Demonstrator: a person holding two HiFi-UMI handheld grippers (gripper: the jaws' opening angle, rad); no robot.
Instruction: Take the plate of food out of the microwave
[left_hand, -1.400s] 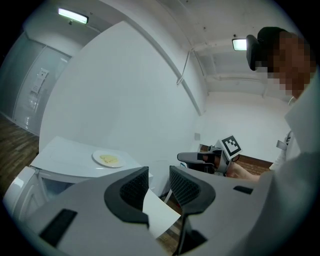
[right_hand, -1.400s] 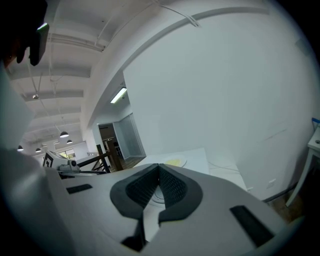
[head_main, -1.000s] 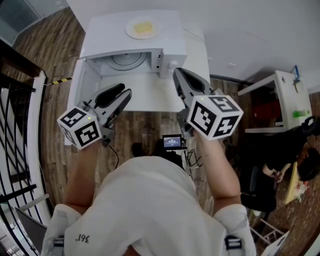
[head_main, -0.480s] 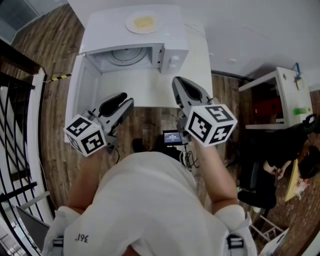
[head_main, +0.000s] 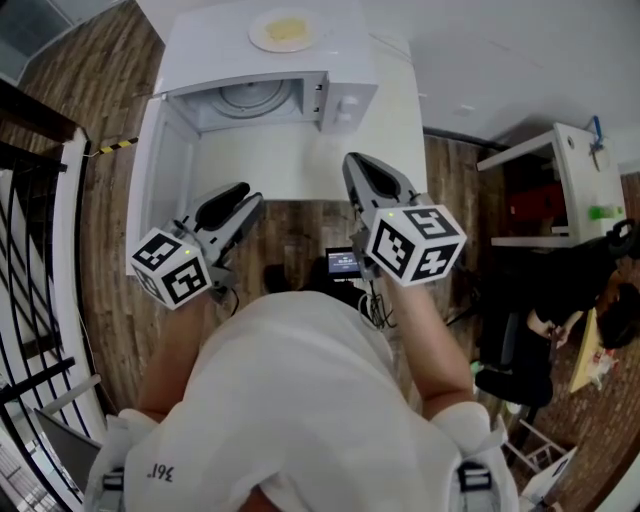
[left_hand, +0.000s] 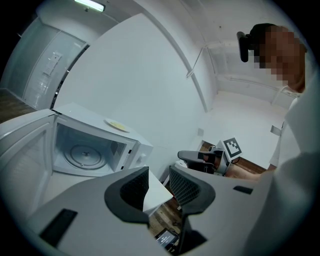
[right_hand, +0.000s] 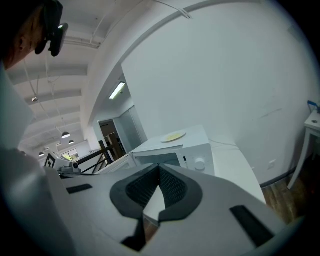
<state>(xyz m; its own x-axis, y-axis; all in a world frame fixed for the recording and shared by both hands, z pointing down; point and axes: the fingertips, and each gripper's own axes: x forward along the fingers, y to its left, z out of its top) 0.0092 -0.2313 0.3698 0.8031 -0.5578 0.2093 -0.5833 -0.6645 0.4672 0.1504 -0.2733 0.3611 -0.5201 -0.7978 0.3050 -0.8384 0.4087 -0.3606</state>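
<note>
Already out: the plate of food sits on top of the white microwave, whose door hangs open.
We hold both grippers short of the white table, touching nothing: the left gripper with jaws apart and empty, the right gripper with jaws pressed together. The glass turntable shows inside the cavity.

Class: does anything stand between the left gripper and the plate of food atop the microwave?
Nothing visible does. The plate of food lies uncovered on the microwave; only open air separates it from the left gripper. The open door stands aside.
</note>
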